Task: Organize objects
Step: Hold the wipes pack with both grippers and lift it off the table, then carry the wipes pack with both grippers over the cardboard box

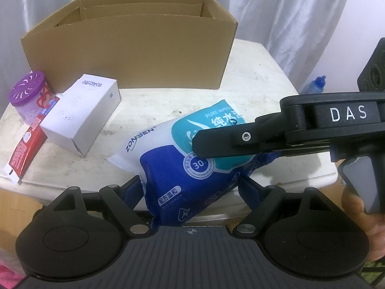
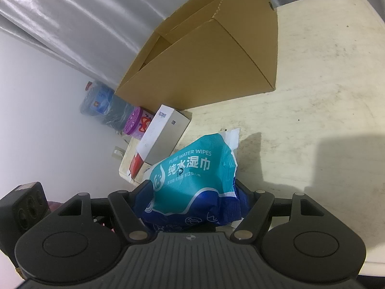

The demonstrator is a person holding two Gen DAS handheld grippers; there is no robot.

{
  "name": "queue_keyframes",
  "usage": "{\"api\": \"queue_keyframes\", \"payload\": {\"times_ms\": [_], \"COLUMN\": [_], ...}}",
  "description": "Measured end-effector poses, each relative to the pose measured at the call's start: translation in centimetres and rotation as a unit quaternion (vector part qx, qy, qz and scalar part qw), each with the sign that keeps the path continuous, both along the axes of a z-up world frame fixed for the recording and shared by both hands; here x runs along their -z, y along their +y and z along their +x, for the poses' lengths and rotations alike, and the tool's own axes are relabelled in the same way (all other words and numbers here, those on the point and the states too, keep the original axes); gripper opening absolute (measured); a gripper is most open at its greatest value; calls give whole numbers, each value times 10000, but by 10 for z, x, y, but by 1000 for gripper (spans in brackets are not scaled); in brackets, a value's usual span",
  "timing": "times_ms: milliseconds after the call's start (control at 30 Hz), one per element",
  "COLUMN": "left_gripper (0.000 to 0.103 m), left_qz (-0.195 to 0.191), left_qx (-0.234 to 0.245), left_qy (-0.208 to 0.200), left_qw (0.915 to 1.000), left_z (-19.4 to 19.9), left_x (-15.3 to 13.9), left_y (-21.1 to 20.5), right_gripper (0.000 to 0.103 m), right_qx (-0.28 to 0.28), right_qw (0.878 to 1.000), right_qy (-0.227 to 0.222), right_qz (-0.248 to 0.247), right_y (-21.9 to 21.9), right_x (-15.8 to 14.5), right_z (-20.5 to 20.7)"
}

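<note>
Blue and teal wipes pack point(image 1: 192, 168) clamped between left gripper point(image 1: 190, 187) pads, right gripper point(image 1: 216, 142) gripping its far end, white box point(image 1: 81, 113), purple air freshener point(image 1: 27, 96), red tube point(image 1: 26, 142), open cardboard box point(image 1: 134, 48) behind, white tabletop point(image 1: 259, 91)

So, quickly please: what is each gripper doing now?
Left gripper: closed on the wipes pack.
Right gripper: closed on the same wipes pack.

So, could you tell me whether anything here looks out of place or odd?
The wipes pack is clamped by both the left gripper and right gripper at once, crumpled and tilted off the table. Nothing looks spilled.
</note>
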State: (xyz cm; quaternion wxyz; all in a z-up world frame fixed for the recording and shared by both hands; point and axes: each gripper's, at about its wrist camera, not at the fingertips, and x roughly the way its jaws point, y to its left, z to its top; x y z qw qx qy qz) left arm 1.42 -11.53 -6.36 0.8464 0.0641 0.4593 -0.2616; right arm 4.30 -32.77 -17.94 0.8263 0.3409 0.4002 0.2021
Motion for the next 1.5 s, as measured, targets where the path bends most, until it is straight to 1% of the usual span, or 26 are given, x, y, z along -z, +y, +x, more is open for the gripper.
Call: {"api": "queue_keyframes", "payload": {"times_ms": [467,900,1133,1500], "left_gripper": [82,82,82,82], "left_qz": [-4,-22,-48,-92], "left_qx": [-4,-14,-22,-38], "left_qy": [-55,-195,-304,-511], "left_qw": [10000,9998,9995,9986], "left_z": [-1,-6,-8,-11], "left_x": [-1,-4,-10,-25], "left_y": [1,2,2,4], "right_gripper": [74,74,74,74], "right_qx": [12,21,47,58], "right_qw": [10000,10000,9999,9994], "right_qy": [7,-43,-133,-324], "right_qz": [-10,-29,-64,-131], "right_y": [1,2,2,0], "right_x": [-3,-6,-11,-28], "right_z": [-1,-3,-9,-16]}}
